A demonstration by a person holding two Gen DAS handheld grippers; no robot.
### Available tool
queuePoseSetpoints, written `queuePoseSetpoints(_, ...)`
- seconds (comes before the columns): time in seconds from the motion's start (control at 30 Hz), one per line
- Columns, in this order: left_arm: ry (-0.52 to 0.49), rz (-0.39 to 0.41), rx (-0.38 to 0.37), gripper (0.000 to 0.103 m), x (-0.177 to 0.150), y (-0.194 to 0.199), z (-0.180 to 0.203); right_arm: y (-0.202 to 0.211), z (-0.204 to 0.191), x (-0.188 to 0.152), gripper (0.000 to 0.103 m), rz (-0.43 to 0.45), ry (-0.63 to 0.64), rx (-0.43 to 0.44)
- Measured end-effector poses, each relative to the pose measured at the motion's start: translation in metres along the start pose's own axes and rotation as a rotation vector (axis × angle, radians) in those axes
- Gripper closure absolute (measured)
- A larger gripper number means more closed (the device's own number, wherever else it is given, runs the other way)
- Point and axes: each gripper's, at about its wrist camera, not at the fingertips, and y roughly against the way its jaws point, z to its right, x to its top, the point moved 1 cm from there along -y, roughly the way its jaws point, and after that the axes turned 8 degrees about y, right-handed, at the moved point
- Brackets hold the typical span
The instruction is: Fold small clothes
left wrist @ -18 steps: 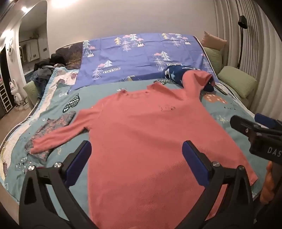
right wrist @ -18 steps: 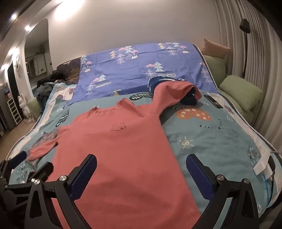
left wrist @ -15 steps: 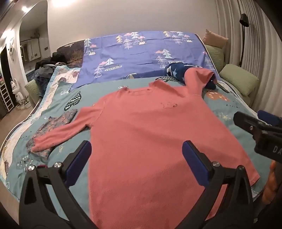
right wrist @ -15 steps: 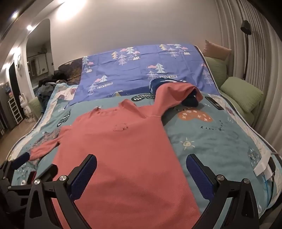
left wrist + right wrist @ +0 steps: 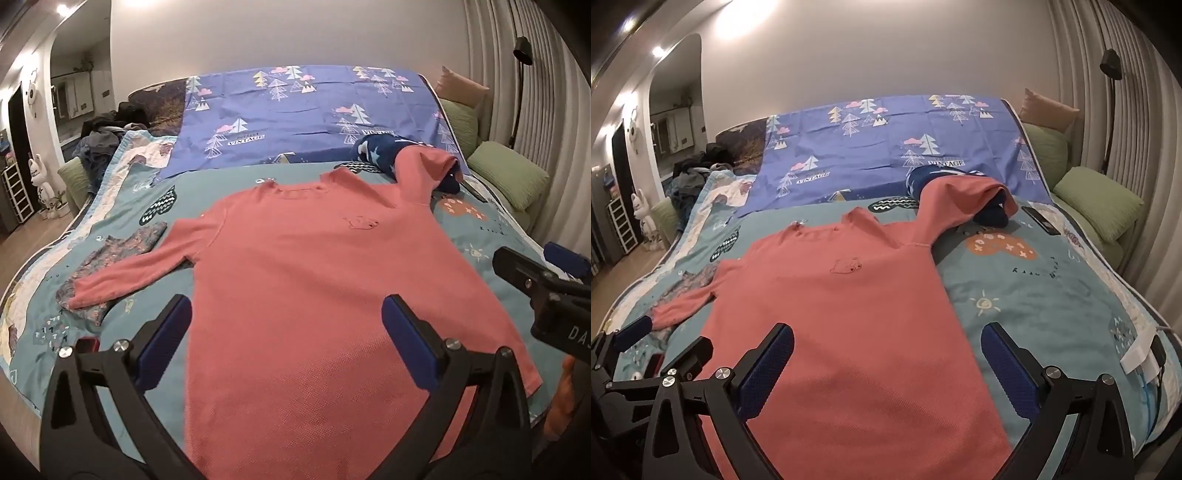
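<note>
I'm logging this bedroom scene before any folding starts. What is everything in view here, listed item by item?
Shirt: one, coral pink, long-sleeved, spread flat on the bed, right sleeve draped over the navy garment.
Navy garment: one, star-printed, bundled beyond the shirt.
Patterned garment: one, greyish floral, under the shirt's left sleeve.
Quilt: one, teal, covering the bed.
Sheet: one, purple with tree print, at the bed's head.
Cushions: several, green, right of the bed.
Floor lamp: one, black, by the curtain.
Left gripper: open, above the hem.
Right gripper: open, above the hem.

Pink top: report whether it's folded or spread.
Spread, unfolded. The pink top lies flat on the bed, one sleeve out sideways, the other draped over a navy bundle.
</note>
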Motion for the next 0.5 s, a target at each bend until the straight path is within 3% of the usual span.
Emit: queuePoseSetpoints(0.5,0.014,-0.005,-0.023,0.001,-0.002,-0.014,-0.011,-0.006,-0.001,0.0,0.0,-0.031,-0.009,0.002)
